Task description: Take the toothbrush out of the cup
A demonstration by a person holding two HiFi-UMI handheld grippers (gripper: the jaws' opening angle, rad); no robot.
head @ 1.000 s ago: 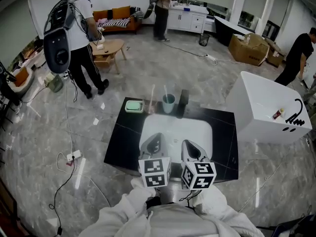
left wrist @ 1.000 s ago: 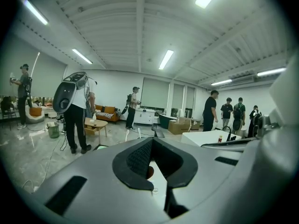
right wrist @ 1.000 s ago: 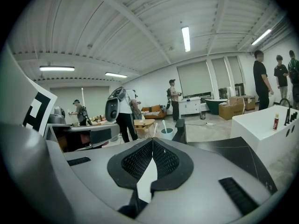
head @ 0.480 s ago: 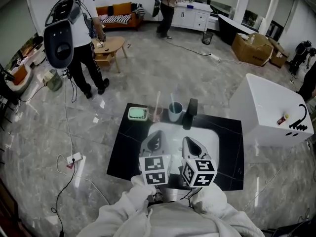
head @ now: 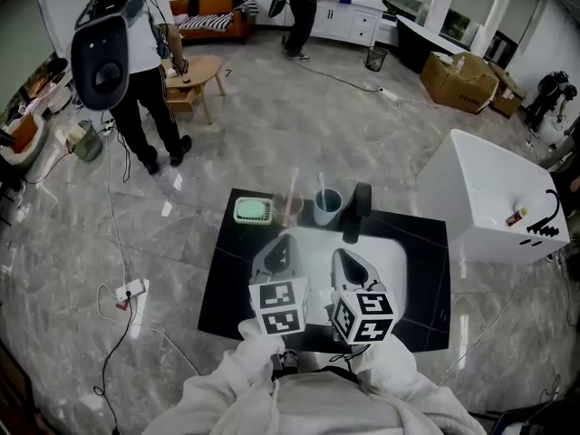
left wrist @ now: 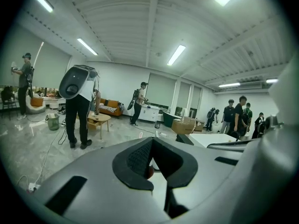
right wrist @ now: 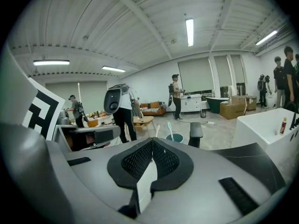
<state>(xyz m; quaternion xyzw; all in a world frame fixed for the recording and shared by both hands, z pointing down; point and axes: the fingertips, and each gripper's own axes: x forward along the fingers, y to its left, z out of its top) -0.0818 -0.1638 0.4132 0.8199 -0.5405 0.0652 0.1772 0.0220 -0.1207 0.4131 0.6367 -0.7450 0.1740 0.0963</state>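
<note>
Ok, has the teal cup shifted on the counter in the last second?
No. The cup stands just left of the black faucet and right of the green soap dish, as before; only the head camera has moved.

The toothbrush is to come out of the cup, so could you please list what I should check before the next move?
1. The toothbrush stands in the cup: ok.
2. The cup is upright on the counter behind the sink: ok.
3. The right tool is open for a grasp: not ok, jaws together, empty.
4. The left tool is empty: ok, jaws together.
5. Both at the cup: not ok, they are over the sink.
6. Room between cup and faucet: cannot tell.
</note>
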